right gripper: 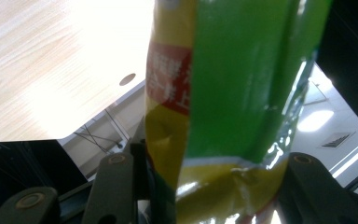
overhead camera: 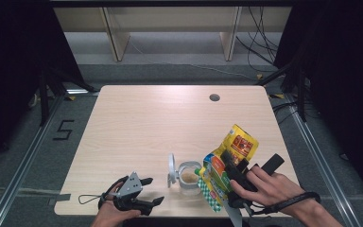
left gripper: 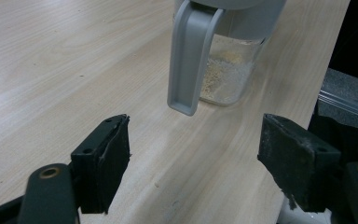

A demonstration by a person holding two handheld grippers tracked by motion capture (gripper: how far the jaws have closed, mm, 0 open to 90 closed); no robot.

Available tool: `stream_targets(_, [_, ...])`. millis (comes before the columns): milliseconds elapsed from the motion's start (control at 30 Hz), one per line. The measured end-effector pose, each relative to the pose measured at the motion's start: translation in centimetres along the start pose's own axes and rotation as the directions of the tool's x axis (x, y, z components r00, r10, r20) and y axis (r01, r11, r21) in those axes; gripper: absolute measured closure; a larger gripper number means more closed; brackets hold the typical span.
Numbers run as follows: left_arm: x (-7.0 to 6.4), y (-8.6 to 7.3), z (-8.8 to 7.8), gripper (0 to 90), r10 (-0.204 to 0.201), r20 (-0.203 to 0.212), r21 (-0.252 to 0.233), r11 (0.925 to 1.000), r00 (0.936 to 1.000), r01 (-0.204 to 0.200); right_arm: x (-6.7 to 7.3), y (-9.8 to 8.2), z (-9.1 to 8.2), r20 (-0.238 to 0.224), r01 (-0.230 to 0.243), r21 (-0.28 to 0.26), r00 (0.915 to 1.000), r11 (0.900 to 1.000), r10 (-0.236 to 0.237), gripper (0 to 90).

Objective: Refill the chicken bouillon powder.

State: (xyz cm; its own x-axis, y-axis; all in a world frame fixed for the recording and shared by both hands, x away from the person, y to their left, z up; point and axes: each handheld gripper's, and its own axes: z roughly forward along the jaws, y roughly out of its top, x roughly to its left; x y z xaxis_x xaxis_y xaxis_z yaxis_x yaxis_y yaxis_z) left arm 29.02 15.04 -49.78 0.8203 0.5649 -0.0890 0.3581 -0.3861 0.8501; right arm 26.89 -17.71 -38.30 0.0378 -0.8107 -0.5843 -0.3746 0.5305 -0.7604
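A clear plastic jar (overhead camera: 189, 178) stands near the table's front edge with its grey hinged lid (overhead camera: 171, 168) swung open to the left. A little beige powder lies in the jar (left gripper: 223, 77), and the lid flap (left gripper: 189, 56) hangs in front of it. My right gripper (overhead camera: 234, 168) is shut on a yellow and green snack bag (overhead camera: 238, 142), tilted with its lower end at the jar's mouth. The bag (right gripper: 233, 93) stands squeezed between the right gripper's (right gripper: 214, 186) jaws. My left gripper (overhead camera: 146, 191) rests open left of the jar, and my left gripper (left gripper: 198, 135) has nothing between its jaws.
The light wooden table (overhead camera: 146, 123) has a round cable hole (overhead camera: 214, 98) at the back right. Its front edge runs just below both hands. Metal rails and dark floor flank the table, with shelving and cables behind it.
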Motion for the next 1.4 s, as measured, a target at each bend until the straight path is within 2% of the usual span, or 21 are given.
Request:
stream_targets(67, [0.20, 0.09, -0.04, 24.4, 0.028, 0.001, 0.000, 0.9996, 0.9996, -0.028, -0.02, -0.02, 0.01, 0.000, 0.003, -0.003, 1.0000, 1.000, -0.003, 56.1])
stream_targets(167, [0.18, 0.07, -0.02, 24.4, 0.028, 0.002, 0.000, 0.9996, 0.9996, -0.028, -0.13, -0.08, -0.03, -0.002, 0.015, -0.004, 0.9999, 1.000, -0.015, 56.2])
stream_targets(200, [0.03, 0.01, 0.01, 24.4, -0.001, 0.004, 0.000, 1.0000, 1.0000, 0.001, -0.36, -0.16, -0.10, -0.012, 0.058, 0.012, 0.9982, 0.998, -0.058, 56.3])
stream_targets(267, [0.00, 0.02, 0.00, 24.4, -0.001, 0.001, 0.002, 1.0000, 1.0000, 0.001, -0.25, -0.12, 0.02, -0.004, 0.035, -0.004, 0.9994, 0.999, -0.035, 56.3])
stream_targets(433, [0.02, 0.04, -0.02, 24.4, -0.009, 0.008, -0.005, 0.9999, 0.9999, 0.009, -0.36, 0.02, -0.04, -0.006, 0.040, -0.001, 0.9992, 0.999, -0.040, 56.6])
stream_targets(500, [0.20, 0.08, -0.03, 24.4, 0.022, 0.010, -0.009, 0.9997, 0.9997, -0.022, -0.38, 0.02, -0.03, -0.006, 0.039, -0.002, 0.9992, 0.999, -0.039, 56.6])
stream_targets(533, [0.09, 0.04, -0.07, 24.4, 0.003, 0.006, 0.001, 1.0000, 1.0000, -0.003, -0.40, 0.03, -0.02, -0.005, 0.040, -0.001, 0.9992, 0.999, -0.040, 56.6])
stream_targets(567, [0.05, 0.02, -0.01, 24.4, 0.000, 0.002, -0.002, 1.0000, 1.0000, 0.000, -0.42, 0.03, -0.03, -0.005, 0.041, -0.001, 0.9992, 0.999, -0.041, 56.8])
stream_targets(600, [0.11, 0.07, -0.04, 24.4, 0.021, -0.002, 0.003, 0.9998, 0.9998, -0.021, -0.42, 0.02, -0.05, -0.005, 0.039, -0.002, 0.9992, 0.999, -0.039, 56.8])
stream_targets(633, [-0.07, -0.01, 0.08, 24.4, -0.006, 0.005, -0.013, 0.9999, 1.0000, 0.006, -0.42, 0.00, -0.12, 0.001, 0.026, 0.000, 0.9997, 1.000, -0.026, 56.8])
stream_targets(767, [0.17, 0.11, -0.06, 24.3, 0.022, 0.008, -0.004, 0.9997, 0.9997, -0.022, -0.47, 0.02, -0.11, 0.003, 0.024, -0.002, 0.9997, 1.000, -0.024, 57.0])
stream_targets(900, [0.16, 0.10, -0.05, 24.3, 0.021, 0.007, -0.004, 0.9998, 0.9998, -0.021, -0.54, 0.02, -0.05, 0.000, 0.027, -0.003, 0.9996, 1.000, -0.027, 57.0])
stream_targets(933, [0.28, 0.12, -0.13, 24.4, 0.039, 0.000, 0.013, 0.9992, 0.9992, -0.039, -0.57, 0.02, -0.04, -0.001, 0.039, -0.004, 0.9992, 0.999, -0.039, 57.0])
stream_targets(967, [0.02, 0.05, -0.07, 24.3, 0.003, 0.007, 0.000, 1.0000, 1.0000, -0.003, -0.62, -0.02, -0.06, -0.002, 0.038, -0.004, 0.9993, 0.999, -0.038, 57.1])
stream_targets(1067, [0.02, 0.05, -0.02, 24.3, 0.000, 0.007, -0.003, 1.0000, 1.0000, 0.000, -0.63, -0.03, -0.09, -0.002, 0.038, -0.003, 0.9993, 0.999, -0.038, 57.1])
stream_targets(1100, [0.14, 0.09, -0.04, 24.3, 0.023, 0.007, -0.003, 0.9997, 0.9997, -0.023, -0.63, -0.08, -0.14, 0.007, 0.030, -0.010, 0.9995, 0.999, -0.030, 57.2])
stream_targets(1133, [-0.02, 0.02, 0.00, 24.3, -0.006, 0.006, -0.004, 1.0000, 1.0000, 0.006, -0.63, -0.08, -0.14, 0.007, 0.030, -0.010, 0.9995, 0.999, -0.030, 57.2])
stream_targets(1167, [-0.01, 0.02, -0.04, 24.3, 0.002, -0.002, 0.002, 1.0000, 1.0000, -0.002, -0.65, -0.09, -0.12, 0.005, 0.031, -0.012, 0.9995, 0.999, -0.031, 57.2])
stream_targets(1267, [0.03, -0.01, 0.06, 24.3, -0.002, 0.012, 0.001, 1.0000, 0.9999, 0.002, -0.59, -0.09, -0.21, 0.003, 0.030, -0.004, 0.9995, 1.000, -0.030, 57.2])
stream_targets(1367, [-0.03, 0.02, -0.03, 24.3, 0.000, -0.003, 0.003, 1.0000, 1.0000, 0.000, -0.51, -0.09, -0.20, -0.006, 0.041, -0.003, 0.9992, 0.999, -0.041, 57.4])
stream_targets(1400, [-0.03, 0.01, 0.02, 24.3, -0.005, 0.005, -0.005, 1.0000, 1.0000, 0.005, -0.51, -0.09, -0.20, -0.006, 0.041, -0.003, 0.9992, 0.999, -0.041, 57.4])
